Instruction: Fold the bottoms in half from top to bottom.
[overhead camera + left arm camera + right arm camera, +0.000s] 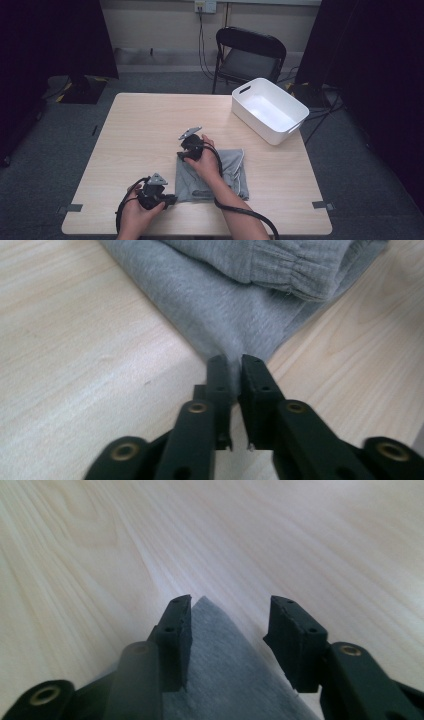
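Grey floor (150, 82), black chair (248, 55), seemingly dark curtains (55, 35)

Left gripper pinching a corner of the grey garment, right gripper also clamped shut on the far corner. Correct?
Not quite. The right gripper stands open over the far corner of the grey garment, as the right gripper view shows. The left gripper does pinch its corner.

A white tub (270, 110) is set on the table (150, 120), at its far right corner. A black folding chair (248, 55) is placed on the grey floor just behind the table's far edge. Strips of tape (74, 208) are stuck at the table's near corners.
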Demonstrator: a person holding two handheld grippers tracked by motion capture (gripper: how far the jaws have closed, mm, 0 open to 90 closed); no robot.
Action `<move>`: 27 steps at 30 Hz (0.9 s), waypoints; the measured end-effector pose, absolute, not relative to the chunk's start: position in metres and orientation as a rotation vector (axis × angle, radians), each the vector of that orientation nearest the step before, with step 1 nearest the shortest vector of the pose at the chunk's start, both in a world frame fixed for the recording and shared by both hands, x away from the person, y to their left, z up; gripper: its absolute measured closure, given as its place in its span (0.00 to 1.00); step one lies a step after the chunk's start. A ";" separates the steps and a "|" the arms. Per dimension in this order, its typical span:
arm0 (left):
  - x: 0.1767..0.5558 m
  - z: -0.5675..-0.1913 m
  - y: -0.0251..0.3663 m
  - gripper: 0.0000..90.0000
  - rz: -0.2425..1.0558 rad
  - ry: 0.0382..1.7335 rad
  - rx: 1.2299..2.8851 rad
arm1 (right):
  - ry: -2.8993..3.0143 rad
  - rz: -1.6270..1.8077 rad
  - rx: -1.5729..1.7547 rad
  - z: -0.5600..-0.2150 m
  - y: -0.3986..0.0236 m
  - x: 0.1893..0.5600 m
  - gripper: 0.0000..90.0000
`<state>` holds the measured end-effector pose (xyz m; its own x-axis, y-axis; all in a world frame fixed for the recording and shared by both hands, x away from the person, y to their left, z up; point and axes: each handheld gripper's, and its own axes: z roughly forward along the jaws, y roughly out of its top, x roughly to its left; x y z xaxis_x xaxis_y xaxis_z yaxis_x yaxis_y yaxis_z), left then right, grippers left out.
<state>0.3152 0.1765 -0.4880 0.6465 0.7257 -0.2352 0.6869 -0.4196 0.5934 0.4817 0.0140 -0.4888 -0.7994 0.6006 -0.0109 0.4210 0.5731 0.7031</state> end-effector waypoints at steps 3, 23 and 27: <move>0.316 -0.486 0.179 0.69 0.094 1.079 2.186 | 2.532 1.095 0.842 -0.478 0.006 0.479 0.52; 0.335 -0.464 0.156 0.21 0.231 0.909 2.055 | 2.411 1.229 0.935 -0.450 -0.133 0.423 0.51; 0.337 -0.462 0.150 0.19 0.235 0.885 2.049 | 2.401 1.197 0.927 -0.455 -0.147 0.413 0.54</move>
<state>0.3369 0.1502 -0.4621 0.7296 0.6665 -0.1532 0.5030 -0.3713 0.7804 0.4128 -0.1467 -0.4551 -0.7461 0.6656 0.0170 0.4141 0.4439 0.7946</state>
